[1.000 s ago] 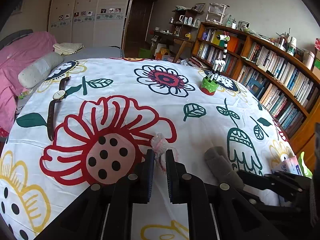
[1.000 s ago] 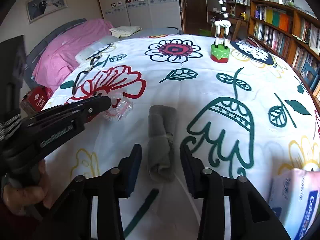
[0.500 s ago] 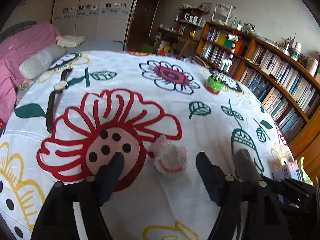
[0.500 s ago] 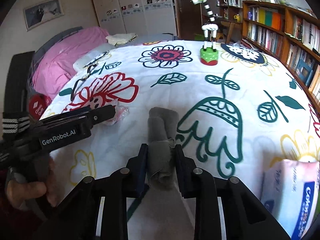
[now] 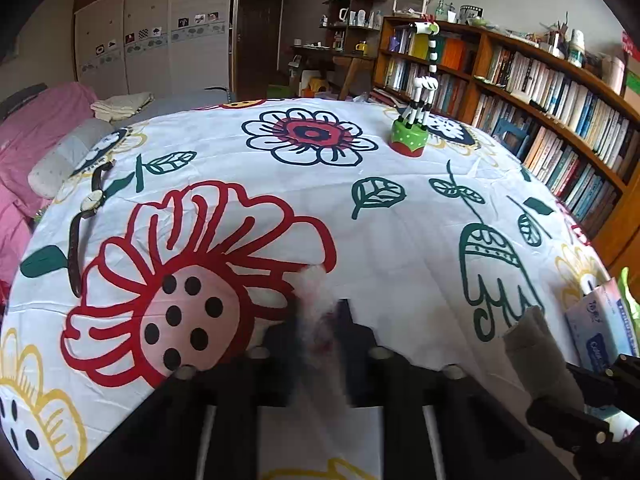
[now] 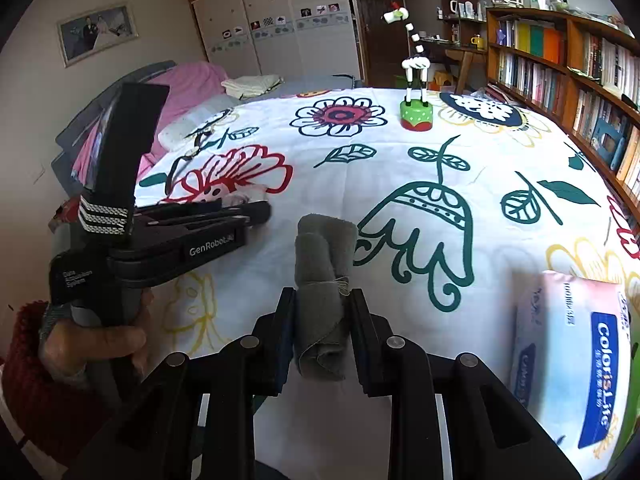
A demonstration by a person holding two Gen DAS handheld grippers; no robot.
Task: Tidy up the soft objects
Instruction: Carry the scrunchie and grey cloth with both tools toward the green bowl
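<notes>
While the left hand-held gripper [image 5: 318, 330] is closing on the frilly hair tie [image 5: 316, 292] and the right hand-held gripper [image 6: 322, 330] stays clamped on the grey rolled cloth [image 6: 322, 280], either soft item can slip free.

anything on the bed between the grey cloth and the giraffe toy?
Nothing: only bare printed bedspread lies between the grey cloth and the giraffe toy, clearest in the right wrist view.

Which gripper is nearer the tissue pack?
Right. The right gripper, clamped on the grey cloth, sits just left of the tissue pack; the left gripper is farther left, closing on a white frilly item.
</notes>
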